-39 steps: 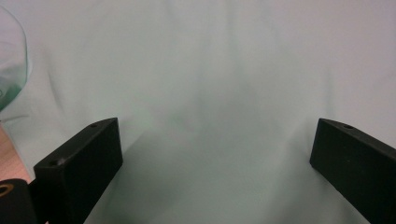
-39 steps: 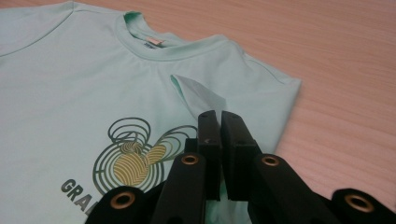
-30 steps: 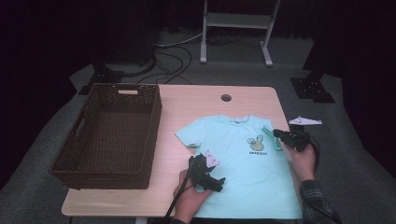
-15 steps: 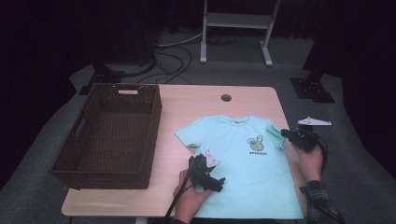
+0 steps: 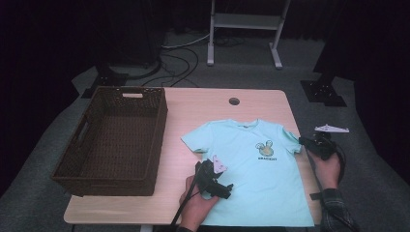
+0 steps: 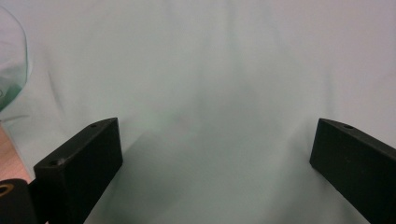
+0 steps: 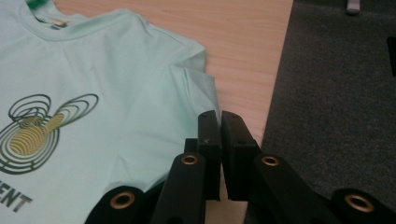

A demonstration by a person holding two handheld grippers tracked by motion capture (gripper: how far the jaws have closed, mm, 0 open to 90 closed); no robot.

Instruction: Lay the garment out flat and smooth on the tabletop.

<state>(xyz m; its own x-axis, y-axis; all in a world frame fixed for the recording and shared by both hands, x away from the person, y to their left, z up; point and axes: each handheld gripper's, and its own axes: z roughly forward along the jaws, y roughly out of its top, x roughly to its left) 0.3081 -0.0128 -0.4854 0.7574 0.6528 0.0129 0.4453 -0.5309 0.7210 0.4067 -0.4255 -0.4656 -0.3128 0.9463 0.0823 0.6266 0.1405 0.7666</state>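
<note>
The pale wooden desk (image 5: pixel 203 104) with rounded corners and a small round hole near its far edge stands on grey carpet. On its left part sits a dark brown woven wicker basket (image 5: pixel 110 180), rectangular, with a cut-out handle in its far wall. To the right of the basket, apart from it, a light mint-green short-sleeved T-shirt (image 5: pixel 270 183) lies spread flat, front up, collar toward the far edge, hem at the near edge; a yellow and dark ringed print with lettering under it marks the chest. The shirt's right sleeve reaches the desk's right edge, and in the right gripper view this sleeve (image 7: pixel 196 88) shows a small fold in the cloth.

The left tool (image 5: pixel 226 191), held in the person's left hand (image 5: pixel 196 210), rests low over the shirt's lower left part near the hem; in the left gripper view (image 6: pixel 212 158) its jaws stand wide apart, with nothing but flat green cloth between them. The right tool (image 5: pixel 303 141), in the person's right hand (image 5: pixel 328 169), sits at the desk's right edge just beside the right sleeve; in the right gripper view (image 7: pixel 219 126) its jaws are pressed together with nothing between them, their tips just short of the sleeve's edge
</note>
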